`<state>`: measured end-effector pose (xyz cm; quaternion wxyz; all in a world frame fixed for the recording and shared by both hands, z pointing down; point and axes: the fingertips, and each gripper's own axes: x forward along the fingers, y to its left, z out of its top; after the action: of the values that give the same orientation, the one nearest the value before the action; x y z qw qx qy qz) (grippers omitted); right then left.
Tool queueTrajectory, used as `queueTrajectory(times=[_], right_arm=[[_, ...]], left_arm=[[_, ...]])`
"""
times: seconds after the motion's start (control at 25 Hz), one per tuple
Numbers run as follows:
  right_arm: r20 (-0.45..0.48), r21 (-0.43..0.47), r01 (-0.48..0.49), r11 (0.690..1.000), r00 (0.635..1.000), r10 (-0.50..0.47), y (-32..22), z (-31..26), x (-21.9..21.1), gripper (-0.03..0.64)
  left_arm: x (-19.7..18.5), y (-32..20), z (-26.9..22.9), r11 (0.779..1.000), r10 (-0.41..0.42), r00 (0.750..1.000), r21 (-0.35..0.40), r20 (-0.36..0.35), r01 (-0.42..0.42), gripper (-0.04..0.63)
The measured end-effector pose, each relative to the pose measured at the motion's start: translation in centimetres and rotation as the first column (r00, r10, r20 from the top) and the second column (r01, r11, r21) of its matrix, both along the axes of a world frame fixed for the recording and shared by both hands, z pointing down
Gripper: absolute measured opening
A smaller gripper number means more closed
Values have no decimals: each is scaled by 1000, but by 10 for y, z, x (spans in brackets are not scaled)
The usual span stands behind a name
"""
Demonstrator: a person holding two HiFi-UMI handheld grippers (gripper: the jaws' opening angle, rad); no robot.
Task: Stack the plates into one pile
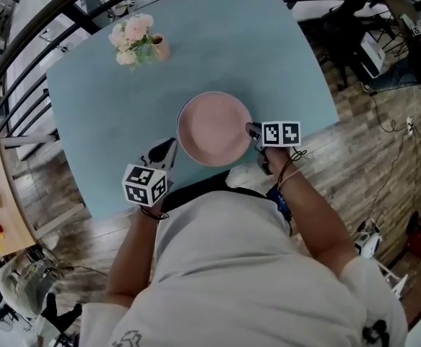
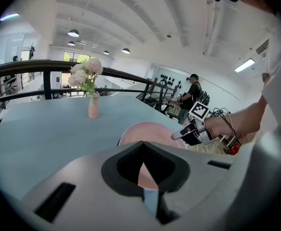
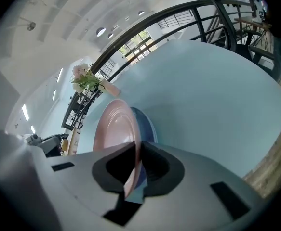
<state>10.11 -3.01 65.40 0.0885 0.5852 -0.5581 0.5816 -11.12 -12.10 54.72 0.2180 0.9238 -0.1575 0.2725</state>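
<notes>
At the near edge of the table (image 1: 268, 42):

- Pink plate (image 1: 214, 127): round and shallow, seated on a blue plate (image 3: 147, 124) whose rim shows beside it only in the right gripper view. Both lie flat, close to the table's near edge and just in front of the person's torso.
- Surface: pale blue. A wide stretch of it runs from the plates to the far corner and out to the right edge.
- Vase of flowers (image 1: 139, 40): upright, far left, well apart from the plates.
- Surroundings: a dark railing (image 1: 22, 63) curves along the table's left and far sides; wooden floor (image 1: 369, 150) lies past the right edge.
- Right gripper (image 1: 255, 130): at the pink plate's right rim, pointing steeply down. Its jaws are clamped on that rim, which runs up between them in its own view.
- Left gripper (image 1: 168, 149): just beside the pink plate's left rim, over the table. Its jaw tips meet, with nothing between them; the pink plate lies beyond them.
</notes>
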Motion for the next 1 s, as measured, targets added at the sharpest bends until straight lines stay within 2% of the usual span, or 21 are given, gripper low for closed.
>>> queueTrajectory(times=[0.44, 0.56, 0.64, 1.0], right_arm=[[-43, -34, -11, 999, 999, 9, -11, 6, 4, 56], [-90, -39, -2, 999, 996, -1, -10, 9, 9, 141], [-112, -37, 5, 999, 994, -9, -8, 10, 12, 156], [-149, -6, 33, 999, 988, -33, -7, 2, 10, 156]], left_arm=[[-2, -10, 7, 1000, -1, 1000, -25, 2, 1, 5], [-3, -11, 9, 1000, 0, 1000, -28, 3, 0, 5], [-2, -10, 10, 1000, 1, 1000, -29, 2, -1, 5], [4, -6, 7, 1000, 8, 1000, -22, -4, -8, 5]])
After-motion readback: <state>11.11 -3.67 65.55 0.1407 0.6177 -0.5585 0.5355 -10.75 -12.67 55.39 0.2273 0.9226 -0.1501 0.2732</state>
